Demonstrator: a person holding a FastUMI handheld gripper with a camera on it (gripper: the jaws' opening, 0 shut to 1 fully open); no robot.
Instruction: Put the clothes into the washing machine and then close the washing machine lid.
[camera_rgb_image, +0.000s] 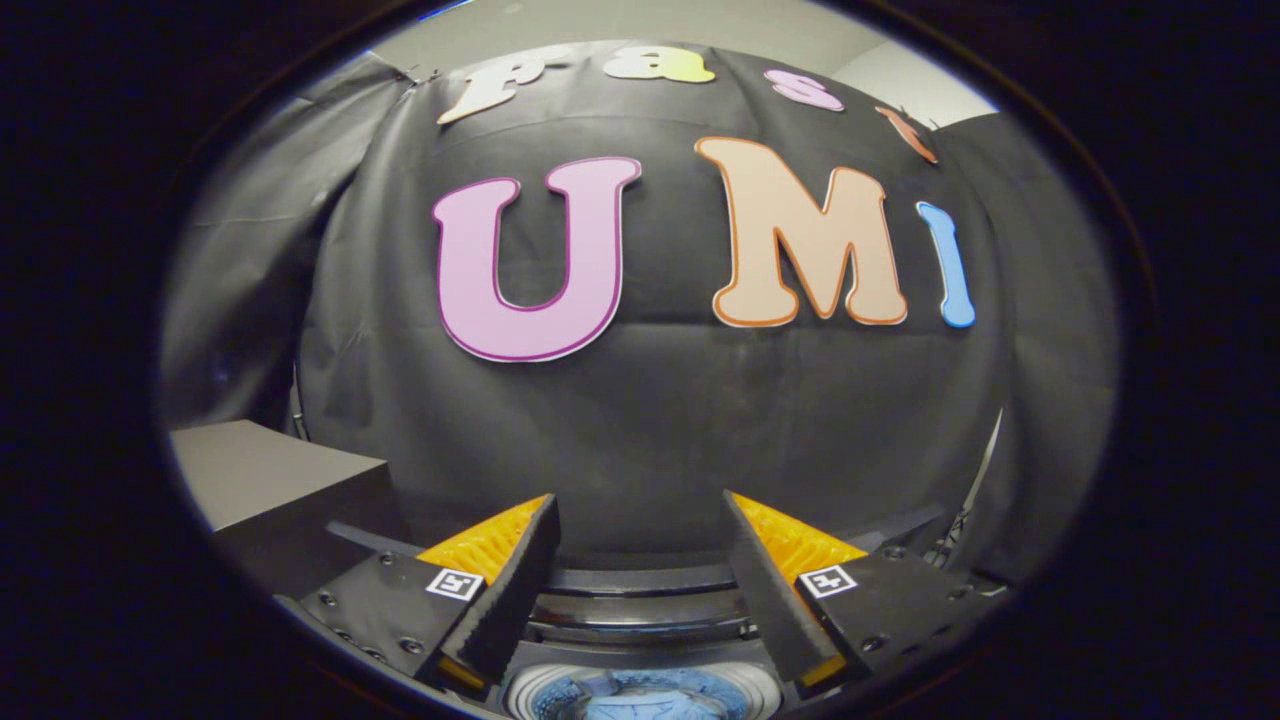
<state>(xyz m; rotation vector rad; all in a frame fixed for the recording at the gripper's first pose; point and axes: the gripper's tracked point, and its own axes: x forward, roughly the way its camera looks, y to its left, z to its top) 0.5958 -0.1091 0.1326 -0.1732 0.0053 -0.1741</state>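
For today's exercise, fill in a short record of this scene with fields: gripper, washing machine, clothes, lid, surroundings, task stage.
gripper: gripper open, fingers spread with nothing between them, held above the machine
washing machine: washing machine below and between the fingers, round drum opening facing up
clothes: blue clothes lying inside the drum
lid: not closed, since the drum interior is visible; the lid itself cannot be told apart
surroundings: black cloth wall beyond the fingers; grey box beside the machine
task stage: clothes in, lid closing apparently left
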